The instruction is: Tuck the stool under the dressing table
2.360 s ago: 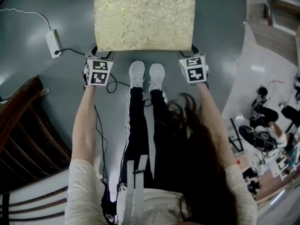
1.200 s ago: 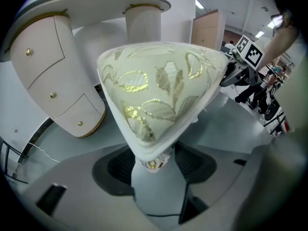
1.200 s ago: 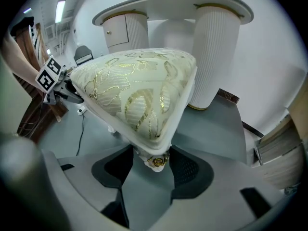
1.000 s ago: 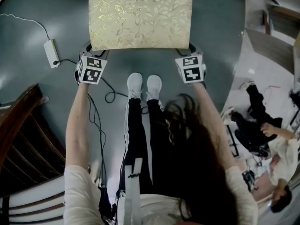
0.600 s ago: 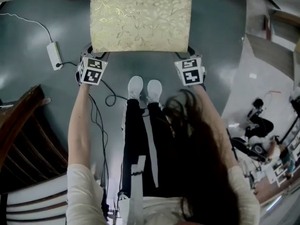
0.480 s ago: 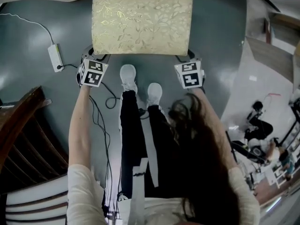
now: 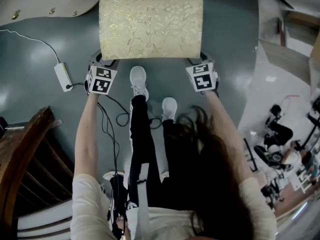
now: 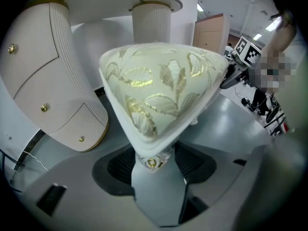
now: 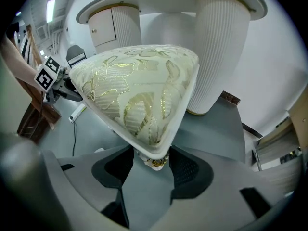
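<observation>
Looking maybe halfway: left tool (image 8: 154,161) and right tool (image 9: 155,163) each clamp a near corner of the stool (image 7: 150,21). Its far edge is just reaching the dressing table (image 7: 45,1), mostly untucked.

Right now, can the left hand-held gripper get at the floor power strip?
Probably not yet: the left hand-held gripper is clamped on the stool's corner. The power strip lies close beside it, unobstructed.

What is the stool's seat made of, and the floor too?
Stool seat: looks like woven fabric, cream with shiny gold leaf patterns, probably over padding, since it bulges softly. Floor: a smooth, hard grey-green surface, maybe vinyl or paint; it shows faint reflections.
</observation>
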Demonstrator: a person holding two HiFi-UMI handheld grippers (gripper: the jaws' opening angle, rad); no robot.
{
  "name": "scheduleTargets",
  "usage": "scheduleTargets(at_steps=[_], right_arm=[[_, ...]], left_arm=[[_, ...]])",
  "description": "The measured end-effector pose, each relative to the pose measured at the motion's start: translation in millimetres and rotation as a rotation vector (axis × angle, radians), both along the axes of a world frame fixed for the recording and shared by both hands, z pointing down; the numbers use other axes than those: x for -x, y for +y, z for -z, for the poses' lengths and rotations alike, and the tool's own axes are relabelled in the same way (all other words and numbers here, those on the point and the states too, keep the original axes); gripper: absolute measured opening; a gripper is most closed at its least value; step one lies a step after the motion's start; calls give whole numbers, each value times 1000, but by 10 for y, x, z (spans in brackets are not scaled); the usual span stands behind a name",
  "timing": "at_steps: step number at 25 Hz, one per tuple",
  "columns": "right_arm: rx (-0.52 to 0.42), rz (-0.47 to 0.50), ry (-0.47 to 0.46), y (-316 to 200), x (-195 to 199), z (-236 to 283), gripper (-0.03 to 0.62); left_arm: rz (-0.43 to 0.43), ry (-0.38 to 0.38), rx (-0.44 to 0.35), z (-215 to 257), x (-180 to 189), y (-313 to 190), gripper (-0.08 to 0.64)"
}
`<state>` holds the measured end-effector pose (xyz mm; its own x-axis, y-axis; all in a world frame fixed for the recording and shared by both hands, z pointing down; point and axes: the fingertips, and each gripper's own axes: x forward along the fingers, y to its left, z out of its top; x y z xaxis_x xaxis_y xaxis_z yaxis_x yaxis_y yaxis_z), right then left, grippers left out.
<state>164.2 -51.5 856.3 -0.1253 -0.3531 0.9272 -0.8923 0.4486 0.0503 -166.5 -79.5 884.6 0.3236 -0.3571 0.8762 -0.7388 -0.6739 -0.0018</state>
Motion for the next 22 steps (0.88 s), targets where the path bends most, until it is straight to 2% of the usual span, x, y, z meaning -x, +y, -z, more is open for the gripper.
scheduleTargets(at_steps=[5,10,22], right_arm=[[-11,-18,30,230,-27,-13,233],[0,-32,47,-235,33,25,233],[-12,-31,80,-257,2,-15,235]], left_arm=[[-5,9,-4,-38,-31,203,259],[-13,16,-10,11,22,-275,258],[9,36,-22,-47,0,-231,258]])
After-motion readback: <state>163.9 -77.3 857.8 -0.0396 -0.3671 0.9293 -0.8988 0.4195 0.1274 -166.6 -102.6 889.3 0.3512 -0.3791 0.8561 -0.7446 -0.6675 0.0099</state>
